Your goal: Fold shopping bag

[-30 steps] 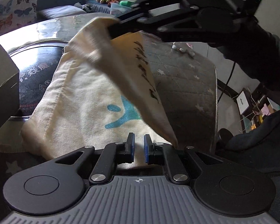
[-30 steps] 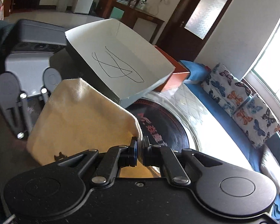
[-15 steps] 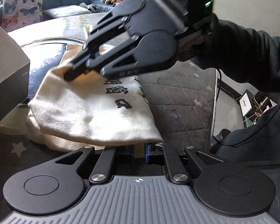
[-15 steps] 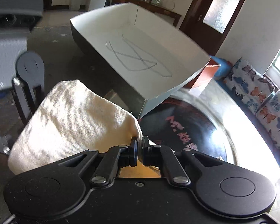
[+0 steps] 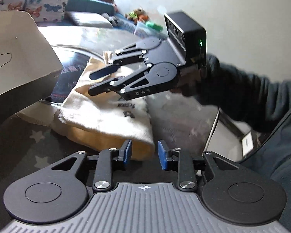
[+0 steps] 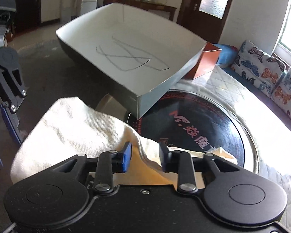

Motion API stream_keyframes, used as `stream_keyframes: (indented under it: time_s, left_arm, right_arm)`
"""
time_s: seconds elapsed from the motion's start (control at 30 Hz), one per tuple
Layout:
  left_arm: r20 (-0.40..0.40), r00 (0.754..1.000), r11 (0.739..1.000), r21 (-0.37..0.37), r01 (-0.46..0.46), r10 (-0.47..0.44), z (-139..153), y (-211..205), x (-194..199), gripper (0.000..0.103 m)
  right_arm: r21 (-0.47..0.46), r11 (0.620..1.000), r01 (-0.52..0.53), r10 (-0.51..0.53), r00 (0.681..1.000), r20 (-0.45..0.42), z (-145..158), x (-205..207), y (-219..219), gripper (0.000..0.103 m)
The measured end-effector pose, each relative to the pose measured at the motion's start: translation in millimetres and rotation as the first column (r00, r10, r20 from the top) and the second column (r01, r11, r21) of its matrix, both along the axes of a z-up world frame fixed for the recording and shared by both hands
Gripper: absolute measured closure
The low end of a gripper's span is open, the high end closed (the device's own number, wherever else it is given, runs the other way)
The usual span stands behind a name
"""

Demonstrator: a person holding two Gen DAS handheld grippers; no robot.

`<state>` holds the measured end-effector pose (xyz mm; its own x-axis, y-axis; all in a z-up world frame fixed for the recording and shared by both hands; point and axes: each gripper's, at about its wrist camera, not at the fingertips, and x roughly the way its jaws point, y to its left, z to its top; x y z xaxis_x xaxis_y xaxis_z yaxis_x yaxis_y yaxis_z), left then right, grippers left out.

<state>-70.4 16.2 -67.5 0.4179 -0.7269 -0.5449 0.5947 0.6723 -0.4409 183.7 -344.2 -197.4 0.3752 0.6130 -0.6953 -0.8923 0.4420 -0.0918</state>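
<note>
Box (image 6: 126,58) stood just beyond the folded bag (image 5: 106,112) on my bench (image 5: 174,120), its length running away from me; both hand-held grippers, left (image 5: 145,153) and right (image 6: 145,155), gaped open.

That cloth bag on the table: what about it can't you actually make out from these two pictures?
- Printed lettering on the shopping bag: left wrist view, blurred and partly covered by the right gripper.
- Bag's near edge: right wrist view, hidden behind the right gripper.
- Bag's handles: neither view shows them clearly.
- Bag's left side: right wrist view, partly hidden by the left gripper.
</note>
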Motion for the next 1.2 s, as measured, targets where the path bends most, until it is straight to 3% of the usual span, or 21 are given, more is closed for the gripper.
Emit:
stream_keyframes:
  time_s: [0.07,0.17,0.33,0.4,0.5,0.63,0.77,0.83,0.93,1.07,1.2]
  left_arm:
    - [0.012,1.000,1.000,-0.015,-0.022,0.022,6,4,-3,0.064]
    - [0.005,0.997,0.997,-0.003,-0.072,0.072,10,11,-3,0.062]
    - [-0.040,0.987,0.988,-0.014,-0.156,0.155,6,14,0,0.061]
    - [-0.076,0.979,0.981,-0.010,-0.192,0.190,3,11,7,0.061]
    - [-0.109,0.971,0.976,-0.005,-0.216,0.215,-5,6,17,0.061]
    - [-0.157,0.956,0.967,-0.018,-0.255,0.249,-13,4,31,0.060]
    - [-0.189,0.939,0.957,0.025,-0.289,0.288,-18,2,37,0.062]
    - [-0.196,0.935,0.955,0.038,-0.294,0.295,-19,2,39,0.064]
    - [-0.201,0.930,0.951,0.042,-0.305,0.307,-18,2,40,0.065]
    - [-0.207,0.922,0.944,0.030,-0.329,0.328,-15,5,42,0.065]
    - [-0.199,0.917,0.937,0.027,-0.347,0.346,-14,4,48,0.064]
  right_arm:
    - [0.020,1.000,0.010,-0.010,1.000,-0.010,3,1,-5,0.058]
    - [0.072,0.996,0.048,-0.046,0.999,-0.020,12,3,-23,0.056]
    - [0.152,0.981,0.120,-0.109,0.990,-0.085,19,15,-51,0.051]
    - [0.188,0.970,0.157,-0.141,0.985,-0.095,22,18,-63,0.042]
    - [0.213,0.952,0.219,-0.198,0.973,-0.114,22,27,-79,0.037]
    - [0.163,0.939,0.303,-0.279,0.948,-0.155,8,43,-91,0.037]
    - [0.125,0.918,0.375,-0.346,0.916,-0.205,-16,59,-97,0.037]
    - [0.133,0.898,0.419,-0.371,0.886,-0.279,-30,72,-102,0.037]
    - [0.132,0.898,0.419,-0.363,0.877,-0.315,-35,77,-104,0.038]
    - [0.091,0.910,0.405,-0.356,0.873,-0.333,-36,73,-107,0.059]
    - [0.032,0.908,0.417,-0.386,0.865,-0.319,-30,54,-115,0.067]
